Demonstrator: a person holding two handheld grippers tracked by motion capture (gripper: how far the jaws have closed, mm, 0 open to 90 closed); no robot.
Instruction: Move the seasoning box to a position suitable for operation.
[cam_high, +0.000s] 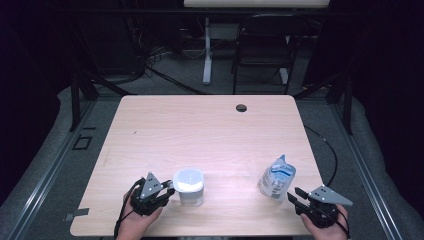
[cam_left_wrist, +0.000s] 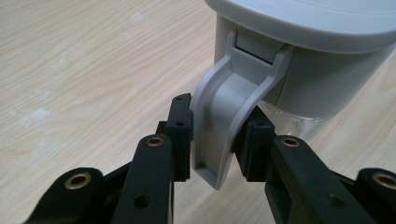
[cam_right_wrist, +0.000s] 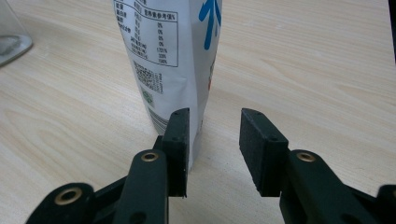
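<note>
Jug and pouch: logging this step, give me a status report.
Left gripper shut on jug handle. Right gripper open, pouch just ahead of its jaws, not gripped. Jug upright on table. Nothing between jug and pouch.

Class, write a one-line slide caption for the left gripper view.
Left gripper closes its black jaws on the grey plastic handle of a lidded jug.

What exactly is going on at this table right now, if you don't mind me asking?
A person works at a wooden table with a handheld gripper in each hand. The left gripper has its jaws on either side of the grey handle of a lidded jug, which stands upright near the front edge. The right gripper is open and sits just beside a white printed pouch standing on the table; one jaw is right at the pouch's edge, but it is not gripped.
</note>
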